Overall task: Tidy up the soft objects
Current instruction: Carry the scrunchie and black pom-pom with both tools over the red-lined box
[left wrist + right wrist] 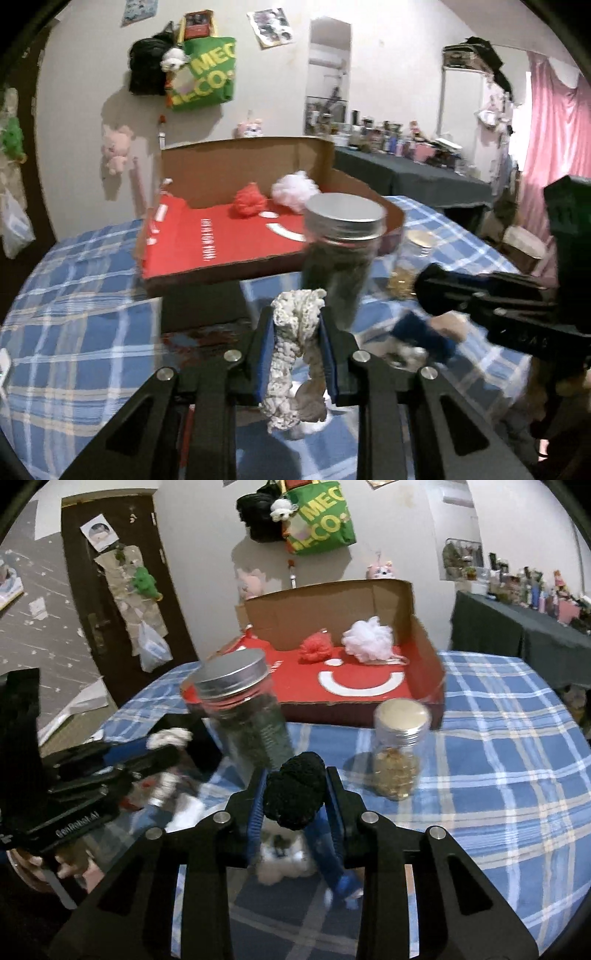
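Scrunchies are in both grips: a cream knitted scrunchie (295,343) is pinched between the nearly closed fingers of the left gripper (297,325), and a black scrunchie (295,794) is squeezed the same way in the right gripper (295,794). Both hang clear of the desk (498,775), above a small heap of other soft bits that is too blurred to name.

The likely destination is the open cardboard box (424,657) with the red floor at the far side, where a red mesh puff (316,646) and a white mesh puff (367,638) already lie. To do this step well, each scrunchie should be carried high enough to pass the tall jar with the metal lid (240,709), holding dark contents, which stands right in the path, and the smaller jar (400,746) of golden pieces beside it. Either could tip if a dangling loop or a finger clips it. Releasing over bare red floor, apart from the puffs, would keep things tidy.

A blue plaid cloth covers the desk. Behind it are a pale wall with a green tote bag (321,517) and plush toys, a dark door (110,590), and a pink curtain (554,147).
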A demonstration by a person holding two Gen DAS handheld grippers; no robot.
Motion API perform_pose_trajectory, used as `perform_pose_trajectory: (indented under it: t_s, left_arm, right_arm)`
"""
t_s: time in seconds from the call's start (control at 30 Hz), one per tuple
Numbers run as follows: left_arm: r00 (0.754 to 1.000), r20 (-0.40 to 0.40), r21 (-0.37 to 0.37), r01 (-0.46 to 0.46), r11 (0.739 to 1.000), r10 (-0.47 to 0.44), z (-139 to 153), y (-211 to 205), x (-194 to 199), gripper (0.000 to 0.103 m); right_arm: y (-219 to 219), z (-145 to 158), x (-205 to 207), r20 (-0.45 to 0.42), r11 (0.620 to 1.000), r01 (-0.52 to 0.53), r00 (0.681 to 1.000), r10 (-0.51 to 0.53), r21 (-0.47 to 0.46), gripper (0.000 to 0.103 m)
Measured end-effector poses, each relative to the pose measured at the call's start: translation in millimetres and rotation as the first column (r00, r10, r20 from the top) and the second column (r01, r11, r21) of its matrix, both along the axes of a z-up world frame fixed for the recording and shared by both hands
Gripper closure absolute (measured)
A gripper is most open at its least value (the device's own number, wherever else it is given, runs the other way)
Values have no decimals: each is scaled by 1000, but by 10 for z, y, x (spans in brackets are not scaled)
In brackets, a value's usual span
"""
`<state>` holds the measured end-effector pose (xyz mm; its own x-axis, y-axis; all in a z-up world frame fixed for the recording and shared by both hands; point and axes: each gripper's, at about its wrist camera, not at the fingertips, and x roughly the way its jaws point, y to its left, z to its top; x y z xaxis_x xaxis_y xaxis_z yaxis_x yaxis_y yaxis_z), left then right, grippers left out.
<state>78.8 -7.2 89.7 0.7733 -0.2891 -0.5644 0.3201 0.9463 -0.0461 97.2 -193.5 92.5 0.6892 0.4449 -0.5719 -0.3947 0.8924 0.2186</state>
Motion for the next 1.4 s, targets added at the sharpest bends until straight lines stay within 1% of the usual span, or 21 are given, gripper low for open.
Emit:
perform_pose_trajectory:
  t_s: [0.13,0.3,0.6,0.77,1.1,1.27,1.4]
  left_arm:
    - [998,-45,-20,53,998,-53,-113,-131,32,78]
    - [994,-82,-33,73,997,-76,-215,-212,72,78]
    - [993,-92,-31,69,997,-72,-253,-189,79,78]
    - [994,-97,-28,50,998,-53,-233,-114,72,78]
    - [995,-96,-13,-20,1000,18,-180,162,60,78]
    - [993,-101,-32,-60,998,57,-110,396,38,78]
    - [989,-109,-25,-102,994,99,-66,615,33,78]
  right_arm:
    - [119,-90,-29,-17,999,-38,999,38,-6,74]
    - [184,-185,-34,-41,998,-57,998,57,-10,74]
    - [192,-206,-14,-45,998,-58,997,57,-16,74]
    - [145,-211,-16,-46,999,-41,998,40,-22,74]
    - [-77,-194,-19,-55,999,18,998,-19,-31,74]
    - [-203,-177,-26,-59,998,50,997,-53,-37,74]
    - [-317,-175,1,-69,996,76,994,-79,-39,74]
